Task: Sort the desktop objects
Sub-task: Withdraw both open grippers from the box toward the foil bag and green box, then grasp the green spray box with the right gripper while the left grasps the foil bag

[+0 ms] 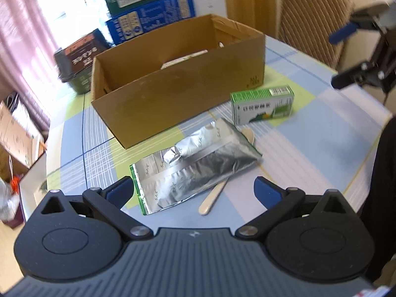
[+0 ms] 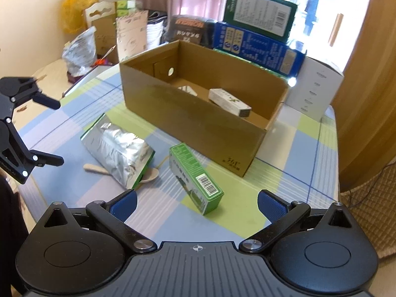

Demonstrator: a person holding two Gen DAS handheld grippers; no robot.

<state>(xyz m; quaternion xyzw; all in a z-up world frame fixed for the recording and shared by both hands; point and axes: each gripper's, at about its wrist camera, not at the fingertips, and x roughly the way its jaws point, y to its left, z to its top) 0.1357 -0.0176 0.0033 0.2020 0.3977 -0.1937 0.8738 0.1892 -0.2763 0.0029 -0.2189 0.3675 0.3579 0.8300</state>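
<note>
Things left to sort: a crumpled silver foil pouch with green edging [image 1: 193,165] lies flat on the checked blue-and-green tablecloth [image 1: 309,148], on top of a pale wooden spoon [image 1: 212,198]; a small green-and-white carton [image 1: 262,105] lies on its side at about two o'clock from the pouch, near but apart.

Destination: an open brown cardboard box [image 2: 198,113] stands at twelve o'clock from these items, close behind them; inside it a white oblong carton [image 2: 229,101] already rests on the floor, with something pale beside it that I cannot make out.

Left gripper [image 1: 195,190]: claw spread wide, empty, hovering just short of the pouch's near end.

Right gripper [image 2: 198,204]: claw likewise spread apart, empty, with the green carton at its twelve o'clock, just ahead of the tips.

Step in hand: I'd say the approach to the next pick, with sorting partly done.

Next move: likely each claw eases forward to straddle its item, then closes; the foil looks slippery and thin, so a low grip matters, and lifting it may drag the spoon.

Surroundings: stacked blue and green printed boxes [image 2: 257,32] behind the cardboard box.
</note>
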